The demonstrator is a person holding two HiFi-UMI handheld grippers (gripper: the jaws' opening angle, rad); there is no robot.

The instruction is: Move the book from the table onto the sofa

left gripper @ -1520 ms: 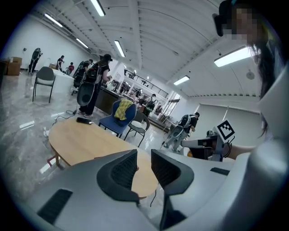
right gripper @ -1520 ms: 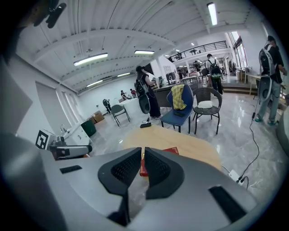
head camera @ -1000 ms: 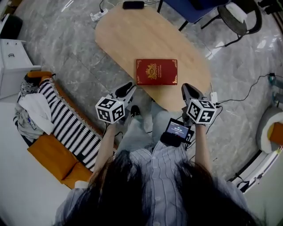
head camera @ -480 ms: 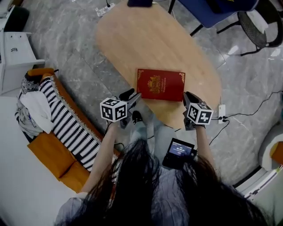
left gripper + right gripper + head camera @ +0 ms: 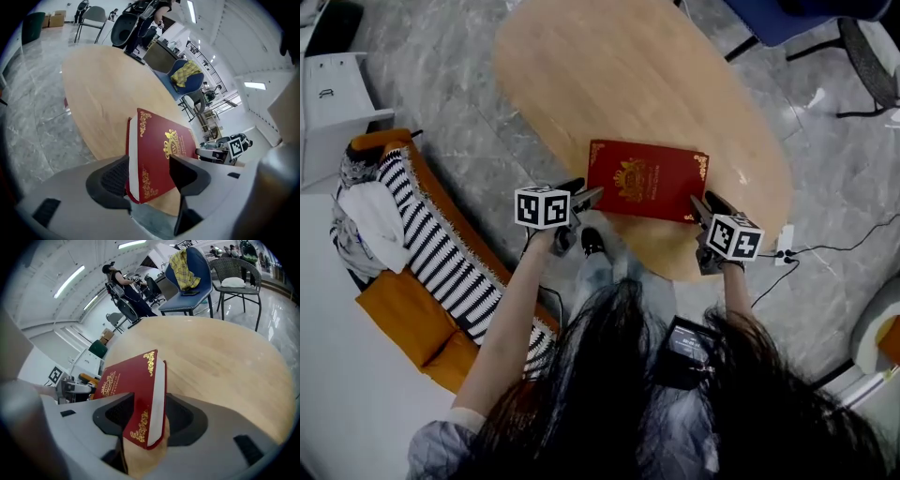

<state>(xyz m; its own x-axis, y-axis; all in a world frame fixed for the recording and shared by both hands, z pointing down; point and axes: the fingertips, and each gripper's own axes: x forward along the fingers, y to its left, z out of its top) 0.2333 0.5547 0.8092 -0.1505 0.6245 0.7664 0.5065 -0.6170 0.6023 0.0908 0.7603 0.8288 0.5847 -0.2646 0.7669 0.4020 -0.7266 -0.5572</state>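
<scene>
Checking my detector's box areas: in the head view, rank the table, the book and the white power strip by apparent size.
1. table, cropped at top
2. book
3. white power strip

The near corner of the red hardcover book with gold ornament (image 5: 138,376) is sitting between the jaws of the right claw (image 5: 149,405). The jaw bodies are hiding whether the pads are pressing it. On the left claw (image 5: 149,161), the right-hand jaw is covering part of the cover. The cover's gold lettering is showing too small to read. To the left of the left claw, the person's long dark hair (image 5: 619,375) is covering the near end of the orange sofa with a striped throw (image 5: 403,328). Beyond both claws, the oval light-wood tabletop (image 5: 628,75) is running off the top edge.
</scene>
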